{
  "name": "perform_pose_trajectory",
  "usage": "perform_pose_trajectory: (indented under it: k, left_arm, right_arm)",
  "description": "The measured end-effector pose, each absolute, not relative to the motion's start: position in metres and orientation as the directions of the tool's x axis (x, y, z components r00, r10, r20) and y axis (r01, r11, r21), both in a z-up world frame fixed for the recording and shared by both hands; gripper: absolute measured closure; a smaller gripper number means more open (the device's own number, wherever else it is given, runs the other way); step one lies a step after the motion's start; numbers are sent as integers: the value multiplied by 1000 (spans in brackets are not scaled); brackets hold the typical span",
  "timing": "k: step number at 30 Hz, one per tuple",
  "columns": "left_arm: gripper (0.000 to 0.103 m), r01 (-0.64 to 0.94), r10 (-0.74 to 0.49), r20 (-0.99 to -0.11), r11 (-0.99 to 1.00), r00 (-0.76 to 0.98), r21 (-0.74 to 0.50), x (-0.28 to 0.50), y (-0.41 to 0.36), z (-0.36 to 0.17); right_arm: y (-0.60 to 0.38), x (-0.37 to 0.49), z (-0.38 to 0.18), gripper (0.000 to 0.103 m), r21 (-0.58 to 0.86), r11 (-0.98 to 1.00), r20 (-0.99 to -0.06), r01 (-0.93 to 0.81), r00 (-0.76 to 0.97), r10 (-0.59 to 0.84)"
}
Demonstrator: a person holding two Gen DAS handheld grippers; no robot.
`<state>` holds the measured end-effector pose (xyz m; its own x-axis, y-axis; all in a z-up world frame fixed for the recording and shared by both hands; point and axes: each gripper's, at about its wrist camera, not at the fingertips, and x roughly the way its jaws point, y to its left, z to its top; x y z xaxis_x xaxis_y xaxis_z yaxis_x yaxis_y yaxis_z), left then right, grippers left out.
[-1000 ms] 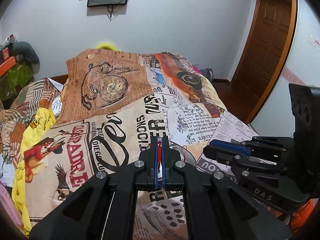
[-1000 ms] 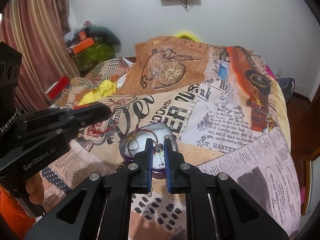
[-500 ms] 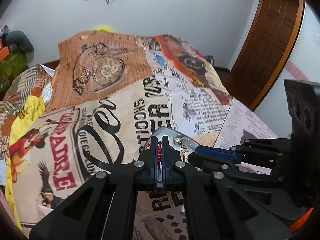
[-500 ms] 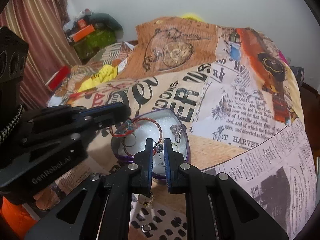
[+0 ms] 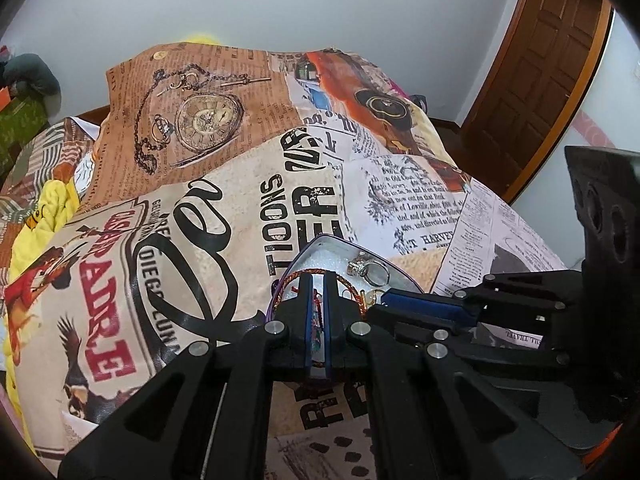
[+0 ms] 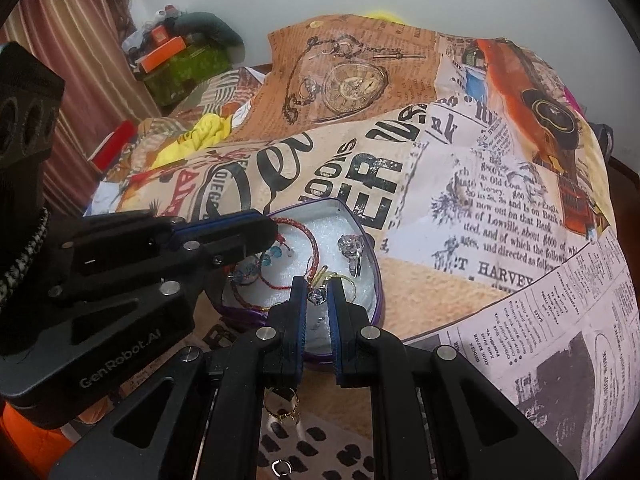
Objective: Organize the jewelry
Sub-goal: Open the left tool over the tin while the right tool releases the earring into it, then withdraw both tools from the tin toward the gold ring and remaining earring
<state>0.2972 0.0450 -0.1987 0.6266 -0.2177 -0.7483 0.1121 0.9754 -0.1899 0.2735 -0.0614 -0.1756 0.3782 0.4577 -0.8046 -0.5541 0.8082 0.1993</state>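
A purple heart-shaped tin (image 6: 376, 276) with white lining lies on the bed; it also shows in the left wrist view (image 5: 320, 240). It holds a red cord bracelet (image 6: 314, 240), a silver ring (image 6: 352, 250) and beads. My left gripper (image 5: 317, 280) is over the tin, shut on a red beaded cord bracelet (image 5: 316, 312). My right gripper (image 6: 318, 284) hovers over the tin's near side, jaws slightly apart, with a small crystal pendant (image 6: 318, 296) between them. Whether the pads touch it is unclear.
A gold ring (image 6: 282, 400) and a small link (image 6: 282, 467) lie on the bedspread (image 6: 440, 200) just before the tin. Yellow cloth (image 6: 204, 132) and clutter sit at the bed's left. A wooden door (image 5: 532, 72) stands at the right.
Both grippers have moved forward and down over the tin. The left one carried its red bracelet in over the lining. The right one's jaws now stand a little wider.
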Motion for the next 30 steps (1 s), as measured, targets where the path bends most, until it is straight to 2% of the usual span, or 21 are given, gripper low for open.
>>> perform_pose_trajectory:
  k: [9,11,15,16,21,26,30]
  left_arm:
    - [101,112,-217,-744,976,632,-189,291,46,-188]
    - [99,110,-213,-742,976,636,-186,289,46,-185]
    - [98,108,-205,-734,978,647,-179,283,48,-178]
    - [97,107,-204,-732,978,649,-178,282,48,-176]
    - [89,101,-196,-720,980,665,-174,273,50,-165]
    - [77,98,-189,-706,981,683,-168,263,51,-153]
    - [75,96,-179,-698,983,693,-157,254,51,-144]
  right_arm:
    - [-60,272,-172,93,179,812,-806,-556,390,445]
    - [-60,271,-171,89,168,815,-806,-554,399,437]
    - [-62,267,-163,68,155,821,-794,-550,425,435]
    - [-62,266,-161,68,152,822,-790,-550,433,435]
    - [-62,259,-150,67,124,823,-777,-554,462,428]
    - [-64,252,-139,67,102,825,-765,-555,486,422]
    - [-70,246,-131,67,86,831,-757,-549,507,413]
